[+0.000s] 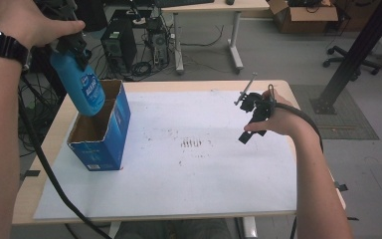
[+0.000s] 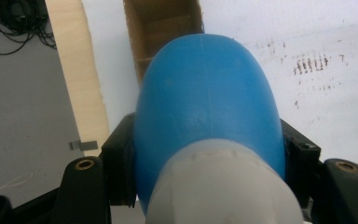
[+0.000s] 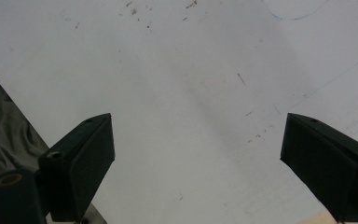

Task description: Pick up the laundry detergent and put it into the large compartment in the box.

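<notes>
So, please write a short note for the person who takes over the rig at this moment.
Left gripper: jaws shut on the blue bottle, held base-down above the open blue box at the table's left side.
Right gripper: jaws open, nothing between them, over the white sheet at the right.
Done: bottle gripped and brought over the box opening.
Left: probably lower the bottle into the box, then release it.

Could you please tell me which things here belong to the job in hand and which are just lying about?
In the job:
- blue bottle, clamped in the left gripper
- open blue box, right under the bottle

Just about:
- right gripper, jaws open, holding nothing
- white sheet on the table
- computer tower, cardboard box and office chair on the floor behind
</notes>
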